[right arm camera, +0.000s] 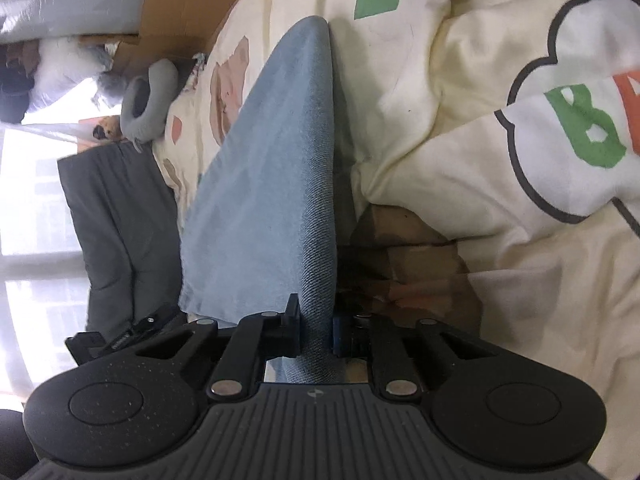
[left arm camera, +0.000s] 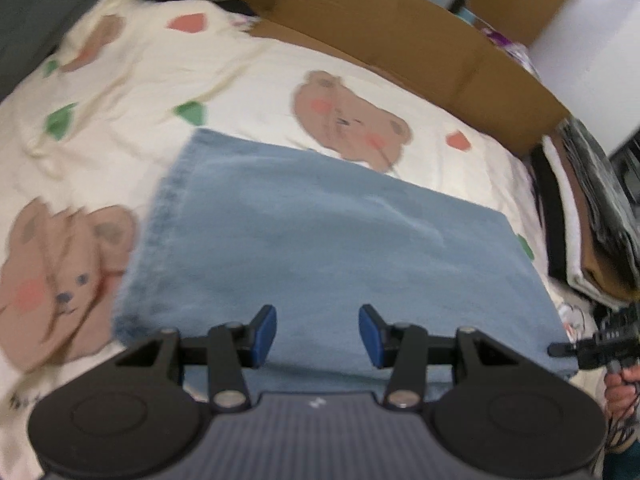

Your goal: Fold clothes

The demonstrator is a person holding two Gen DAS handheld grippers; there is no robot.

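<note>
On top of a cream bedspread (left arm camera: pixel 248 80) printed with brown teddy bears and little green and coral shapes lies the blue denim garment (left arm camera: pixel 320 240), folded into a rough rectangle with a stitched hem running down its left edge. From the left wrist view, the left gripper (left arm camera: pixel 318 334) hovers over the near edge of the denim with its jaws spread wide apart — blue pads (left arm camera: pixel 266 332) facing each other, nothing between them, just fabric underneath.

The right gripper (right arm camera: pixel 316 330) is a different story. Its jaws are clamped tight on a fold of the denim, and the cloth rises up away from the camera in a tall ridge, lifted clear of the bedspread on that side. You can also spot the tip of that right gripper at the far right edge of the left view, with a hand (left arm camera: pixel 622 384) wrapped around its handle.

Other stuff around: a brown cardboard box (left arm camera: pixel 400 28) along the far side of the bed, a stack of folded dark and white items (left arm camera: pixel 588 216) off to the right, and a grey plush toy (right arm camera: pixel 150 100) near the box — everything's a bit blurry though.
</note>
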